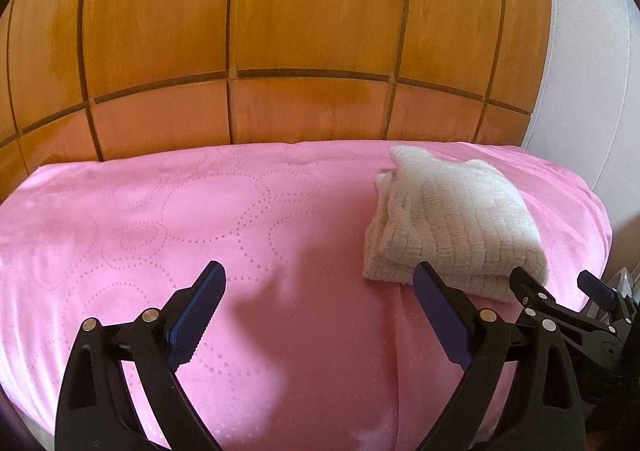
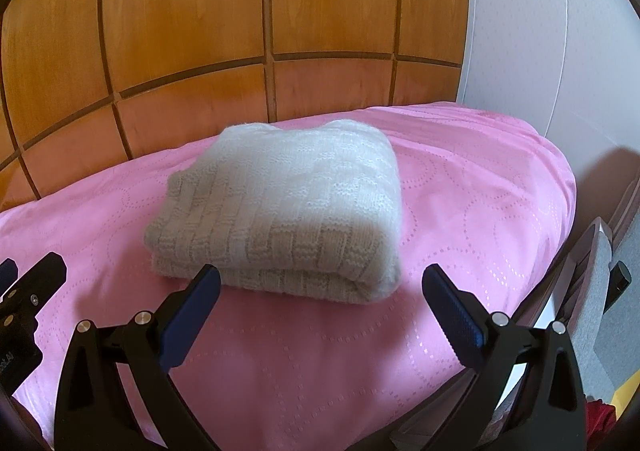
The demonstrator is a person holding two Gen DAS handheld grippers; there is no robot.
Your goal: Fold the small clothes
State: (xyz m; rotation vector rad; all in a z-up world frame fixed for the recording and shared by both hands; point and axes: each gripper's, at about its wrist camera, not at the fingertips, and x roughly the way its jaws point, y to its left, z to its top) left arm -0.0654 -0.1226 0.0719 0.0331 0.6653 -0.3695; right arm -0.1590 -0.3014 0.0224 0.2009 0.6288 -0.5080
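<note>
Knitwear: the folded sweater [image 2: 280, 211] on the bed [image 2: 460, 211] looks soft and light; grip its near fold. Both hand-held grippers [image 1: 316, 311] [image 2: 320, 311] gape wide, empty.

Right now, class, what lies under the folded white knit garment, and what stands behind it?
The white knit garment rests on the pink bedspread; the patch beneath it is covered. Behind stands the wooden panelled wall. Both grippers, left and right, are open, holding nothing.

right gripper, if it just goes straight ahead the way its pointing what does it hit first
Most likely the folded white knit. The right gripper is open and empty, and the knit's near folded edge lies just beyond its fingertips, slightly left of centre. Depth is hard to judge, so it could brush the pink cover first.
</note>
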